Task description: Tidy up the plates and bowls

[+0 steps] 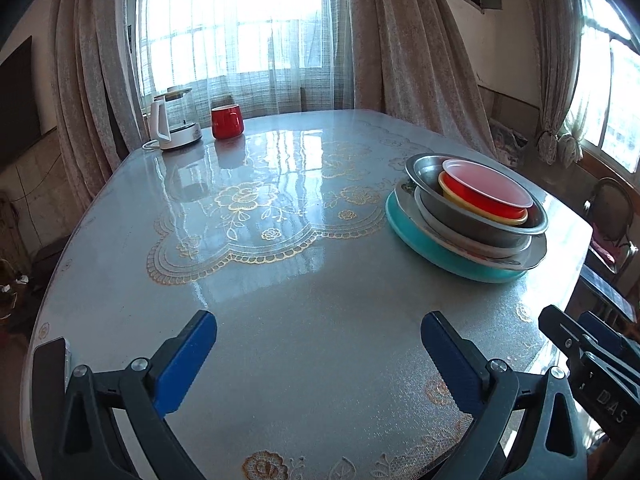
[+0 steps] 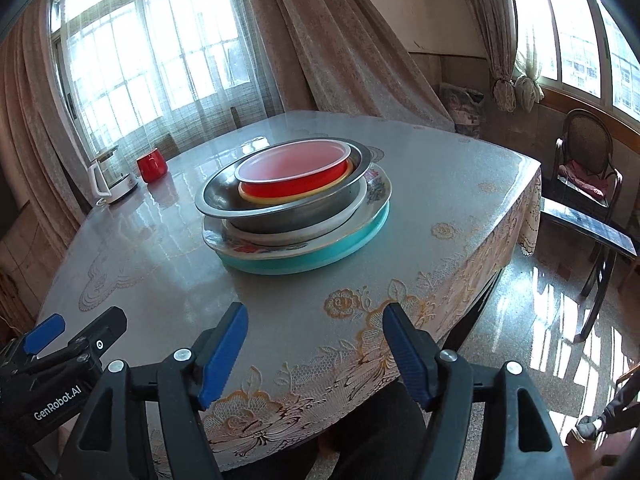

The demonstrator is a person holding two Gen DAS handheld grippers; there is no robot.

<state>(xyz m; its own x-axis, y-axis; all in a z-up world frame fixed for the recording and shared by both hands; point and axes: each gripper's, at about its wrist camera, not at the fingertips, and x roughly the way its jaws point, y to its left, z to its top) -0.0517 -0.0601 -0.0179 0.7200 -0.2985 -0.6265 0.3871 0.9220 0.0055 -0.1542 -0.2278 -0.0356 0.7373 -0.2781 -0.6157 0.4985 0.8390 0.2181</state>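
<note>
One stack of dishes stands on the table's right half. A teal plate (image 1: 424,246) (image 2: 320,254) lies at the bottom, a flowered plate (image 2: 378,190) and a white dish (image 2: 320,229) above it, then a steel bowl (image 1: 472,222) (image 2: 280,212). Inside nest a yellow bowl (image 1: 460,198) and a red bowl (image 1: 490,196) (image 2: 294,184) with a pale inside. My left gripper (image 1: 319,328) hovers open over bare tablecloth, well short of the stack. My right gripper (image 2: 314,322) is open at the near table edge, nothing between its fingers.
A glass kettle (image 1: 176,120) (image 2: 112,178) and a red mug (image 1: 227,121) (image 2: 152,165) sit at the far left of the table (image 1: 280,280). Chairs (image 2: 584,164) stand right of the table, by the window. Curtains hang behind.
</note>
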